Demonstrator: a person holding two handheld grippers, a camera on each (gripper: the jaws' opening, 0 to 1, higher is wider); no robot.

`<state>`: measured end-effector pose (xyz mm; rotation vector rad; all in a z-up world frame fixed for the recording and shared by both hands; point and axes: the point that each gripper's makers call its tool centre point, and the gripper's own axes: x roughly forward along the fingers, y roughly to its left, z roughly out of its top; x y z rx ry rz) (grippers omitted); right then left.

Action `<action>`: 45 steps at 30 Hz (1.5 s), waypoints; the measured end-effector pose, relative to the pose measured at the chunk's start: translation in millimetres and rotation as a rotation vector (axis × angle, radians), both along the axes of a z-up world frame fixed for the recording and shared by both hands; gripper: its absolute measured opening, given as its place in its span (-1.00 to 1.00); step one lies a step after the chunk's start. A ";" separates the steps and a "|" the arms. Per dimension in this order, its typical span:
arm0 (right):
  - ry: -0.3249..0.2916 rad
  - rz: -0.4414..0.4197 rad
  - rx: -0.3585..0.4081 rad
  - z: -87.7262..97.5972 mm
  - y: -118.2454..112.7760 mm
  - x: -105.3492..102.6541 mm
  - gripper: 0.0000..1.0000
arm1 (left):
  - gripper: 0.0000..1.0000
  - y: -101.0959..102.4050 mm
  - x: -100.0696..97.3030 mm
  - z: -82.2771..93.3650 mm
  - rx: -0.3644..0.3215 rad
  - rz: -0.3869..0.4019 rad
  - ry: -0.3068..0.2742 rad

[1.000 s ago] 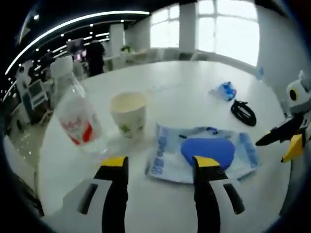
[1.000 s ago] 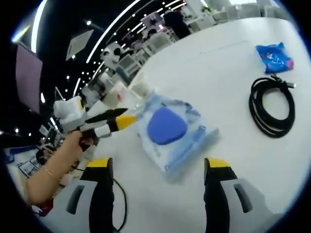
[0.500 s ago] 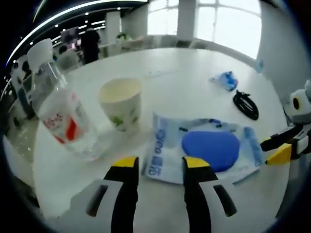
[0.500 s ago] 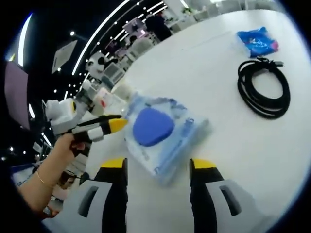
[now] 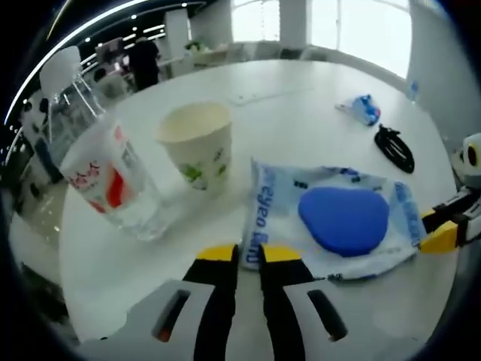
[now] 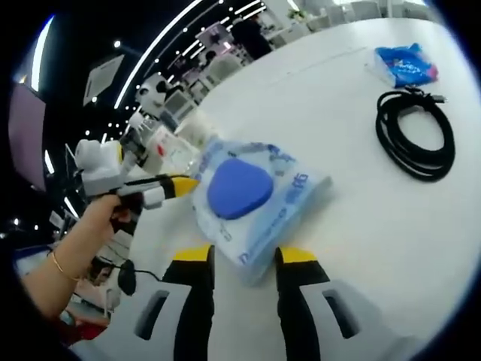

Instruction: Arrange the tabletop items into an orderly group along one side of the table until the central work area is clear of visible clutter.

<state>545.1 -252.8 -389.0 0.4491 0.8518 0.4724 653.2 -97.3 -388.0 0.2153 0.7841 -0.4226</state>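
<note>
A clear plastic bag (image 5: 338, 218) with a blue pad inside lies flat on the white table (image 5: 301, 98). My left gripper (image 5: 251, 254) is pinched on the bag's near-left edge, its jaws almost touching. My right gripper (image 6: 246, 256) straddles the opposite corner of the bag (image 6: 244, 192), and its jaws still stand apart. In the left gripper view the right gripper (image 5: 443, 226) shows at the bag's right edge. The left gripper (image 6: 180, 184), held in a hand (image 6: 98, 226), touches the bag's far edge in the right gripper view.
A paper cup (image 5: 197, 143) and a tilted water bottle (image 5: 105, 180) stand left of the bag. Further along the table lie a coiled black cable (image 6: 417, 135) and a small blue packet (image 6: 406, 64). The table's edge runs close behind the bottle.
Both grippers have come in to the bag from opposite sides and narrowed their jaws. The left one has closed onto the bag's edge, and the right one has closed partway around the corner.
</note>
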 end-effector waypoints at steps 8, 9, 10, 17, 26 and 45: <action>0.043 -0.043 -0.008 -6.9 -5.7 0.3 -0.69 | -0.99 2.9 1.3 -2.3 0.061 -0.035 -0.012; 0.045 -0.041 -0.012 -7.3 -5.6 -0.1 -0.71 | -1.00 3.1 1.7 -2.4 0.066 -0.042 -0.011; 0.047 -0.037 -0.014 -7.3 -5.6 -0.1 -0.71 | -1.00 3.1 1.9 -2.0 0.070 -0.048 -0.010; 0.072 -0.027 0.022 -0.2 -4.6 -1.0 -0.75 | -1.00 6.0 -1.1 5.6 0.074 -0.067 -0.024; 0.054 -0.020 0.004 8.8 -12.9 -2.1 -0.89 | -1.00 2.6 -11.4 15.4 0.043 -0.082 -0.031; -0.065 0.032 -0.157 29.8 -55.9 9.3 -0.98 | -1.00 -34.8 -23.4 57.6 -0.036 -0.127 -0.114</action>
